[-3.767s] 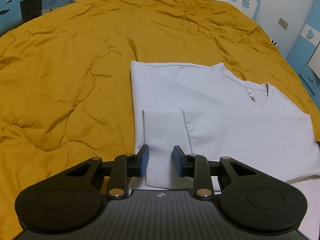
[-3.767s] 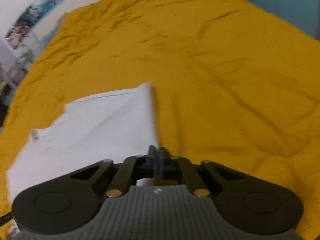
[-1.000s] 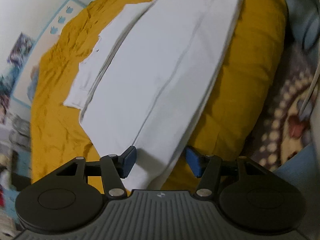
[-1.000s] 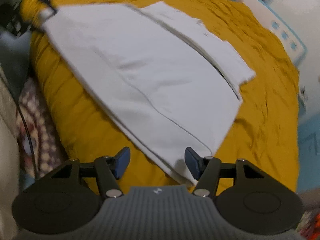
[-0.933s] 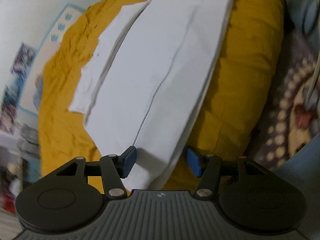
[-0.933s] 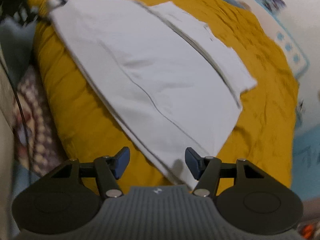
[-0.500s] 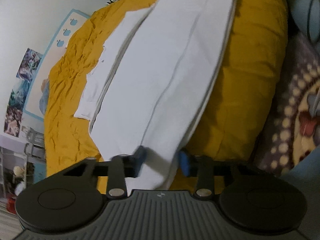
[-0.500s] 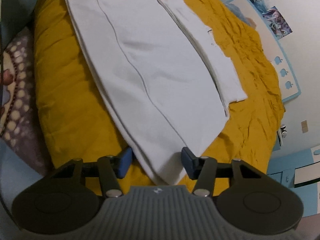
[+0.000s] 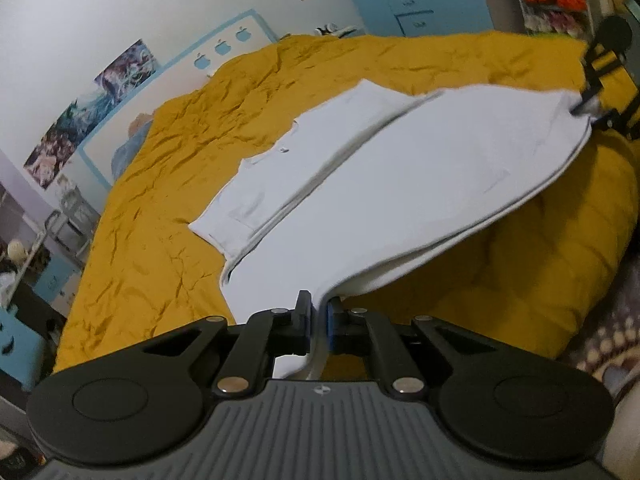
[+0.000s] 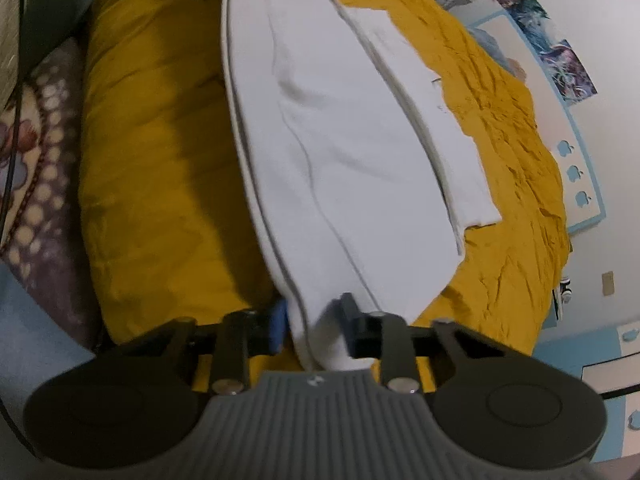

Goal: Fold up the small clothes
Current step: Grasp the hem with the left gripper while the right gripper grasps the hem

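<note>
A white shirt point(image 9: 400, 184) lies on a mustard-yellow quilt point(image 9: 168, 240), its sides folded in, its near hem at the bed's edge. My left gripper point(image 9: 318, 322) is shut on one hem corner. My right gripper point(image 10: 314, 320) grips the other hem corner of the shirt point(image 10: 344, 136), with a thick fold of cloth between its fingers. The right gripper point(image 9: 600, 80) also shows in the left wrist view, at the far right, holding the far corner. The hem is lifted slightly off the quilt between the two grippers.
The quilt point(image 10: 160, 160) drops over the bed edge to a dotted rug point(image 10: 36, 152). A wall with posters point(image 9: 80, 120) and blue apple stickers runs behind the bed. Blue drawers point(image 9: 416, 12) and shelves stand beyond the far side.
Both grippers closed from open onto the shirt's hem corners. The hem edge rose a little off the quilt.
</note>
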`<state>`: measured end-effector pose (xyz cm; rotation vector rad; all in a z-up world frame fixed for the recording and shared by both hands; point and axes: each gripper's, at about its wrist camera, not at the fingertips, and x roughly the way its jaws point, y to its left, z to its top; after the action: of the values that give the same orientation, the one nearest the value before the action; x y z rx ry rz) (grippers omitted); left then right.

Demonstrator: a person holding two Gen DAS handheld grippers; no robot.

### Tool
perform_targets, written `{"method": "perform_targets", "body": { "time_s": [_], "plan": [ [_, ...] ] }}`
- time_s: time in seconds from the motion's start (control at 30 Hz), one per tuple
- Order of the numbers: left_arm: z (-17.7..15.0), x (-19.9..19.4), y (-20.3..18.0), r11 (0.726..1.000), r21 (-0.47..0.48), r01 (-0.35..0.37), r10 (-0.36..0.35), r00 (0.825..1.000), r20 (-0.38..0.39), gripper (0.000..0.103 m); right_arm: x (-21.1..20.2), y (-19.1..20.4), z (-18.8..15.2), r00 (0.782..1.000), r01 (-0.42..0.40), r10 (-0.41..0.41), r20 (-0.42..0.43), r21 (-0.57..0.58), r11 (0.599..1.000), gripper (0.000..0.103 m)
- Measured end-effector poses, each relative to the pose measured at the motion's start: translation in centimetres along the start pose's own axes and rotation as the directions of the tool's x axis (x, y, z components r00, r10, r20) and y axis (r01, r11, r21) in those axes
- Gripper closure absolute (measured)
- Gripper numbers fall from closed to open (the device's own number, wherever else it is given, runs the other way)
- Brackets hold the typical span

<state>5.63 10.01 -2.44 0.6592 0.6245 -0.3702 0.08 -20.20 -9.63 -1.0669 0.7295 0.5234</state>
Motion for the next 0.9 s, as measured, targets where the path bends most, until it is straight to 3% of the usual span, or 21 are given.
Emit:
{"method": "perform_targets", "body": {
  "time_s": [0.03,0.17,0.37,0.47,0.63,0.73,0.9],
  "plan": [
    [0.2,-0.1,0.2,1.000,-0.012,-0.001,0.001,1.000,0.002,0.096,-0.1,-0.2,0.0,1.000,0.006,-0.006,0.002,0.002,1.000,0.102],
    [1.1,-0.4,1.3,0.997,-0.061,-0.038,0.039,0.999,0.012,0.096,-1.8,-2.1,0.3,0.999,0.000,-0.003,0.051,0.064,0.998,0.103],
    [3.5,-0.4,3.5,0.990,-0.097,-0.105,0.111,0.992,0.052,0.096,-4.7,-7.1,2.0,0.981,0.106,-0.133,0.141,0.184,0.977,0.103],
    [5.4,0.3,5.0,0.985,-0.100,-0.143,0.150,0.986,0.073,0.096,-5.0,-9.9,3.4,0.966,0.160,-0.194,0.173,0.192,0.968,0.103],
    [9.0,2.8,8.4,0.975,-0.096,-0.200,0.209,0.974,0.088,0.096,-3.5,-15.2,6.0,0.933,0.267,-0.300,0.198,0.177,0.947,0.103],
    [10.9,4.9,10.9,0.976,-0.109,-0.191,0.200,0.977,0.078,0.096,-1.9,-18.9,7.4,0.916,0.307,-0.345,0.206,0.192,0.932,0.103],
    [14.1,9.6,15.1,0.971,-0.106,-0.216,0.223,0.973,0.057,0.096,1.5,-25.1,10.1,0.908,0.314,-0.362,0.212,0.230,0.921,0.103]
  ]
}}
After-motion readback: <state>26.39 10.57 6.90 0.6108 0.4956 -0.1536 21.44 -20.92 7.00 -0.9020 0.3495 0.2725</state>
